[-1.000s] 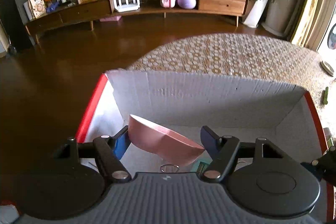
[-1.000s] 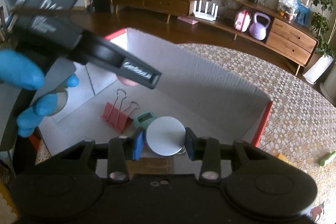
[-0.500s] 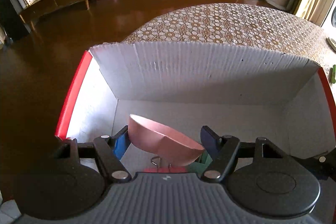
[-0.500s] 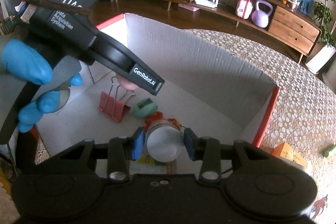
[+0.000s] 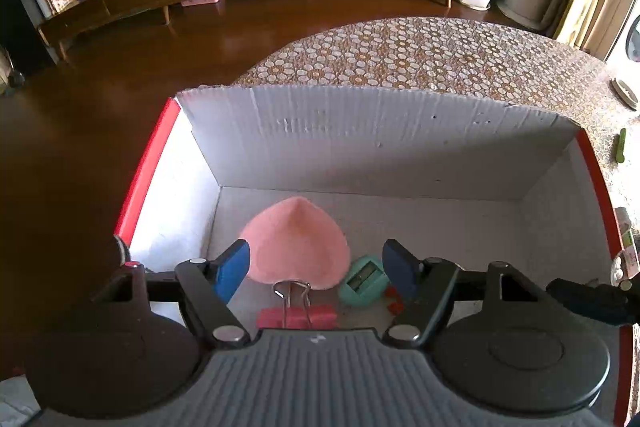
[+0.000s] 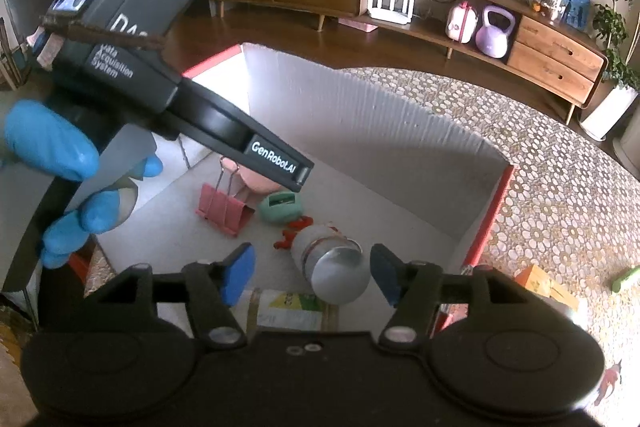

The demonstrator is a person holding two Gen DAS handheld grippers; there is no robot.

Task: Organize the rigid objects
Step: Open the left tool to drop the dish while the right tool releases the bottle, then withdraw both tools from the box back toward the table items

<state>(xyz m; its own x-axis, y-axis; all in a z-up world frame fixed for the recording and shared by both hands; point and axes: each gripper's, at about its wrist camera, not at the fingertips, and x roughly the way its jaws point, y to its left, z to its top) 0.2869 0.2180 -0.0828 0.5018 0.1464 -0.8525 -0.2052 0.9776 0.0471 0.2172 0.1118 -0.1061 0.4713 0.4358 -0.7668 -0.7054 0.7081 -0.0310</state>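
Observation:
A white cardboard box with red edges (image 5: 360,147) stands on the patterned table. A pink bowl (image 5: 294,243) lies upside down on the box floor, free of my left gripper (image 5: 316,269), which is open above it. A pink binder clip (image 5: 296,315) and a teal sharpener (image 5: 362,283) lie beside the bowl. In the right wrist view a jar with a silver lid (image 6: 332,267) lies on its side in the box (image 6: 360,115), between the open fingers of my right gripper (image 6: 312,277). The clip (image 6: 224,207), sharpener (image 6: 280,207) and a small red thing (image 6: 292,231) lie beyond it.
The left hand-held gripper body and a blue-gloved hand (image 6: 60,155) fill the left of the right wrist view. A green-labelled container (image 6: 292,311) lies under my right gripper. An orange box (image 6: 540,283) and a green item (image 6: 626,279) lie on the table to the right.
My left gripper opened and the pink bowl dropped upside down onto the box floor. My right gripper opened and let go of the silver-lidded jar, which now lies in the box.

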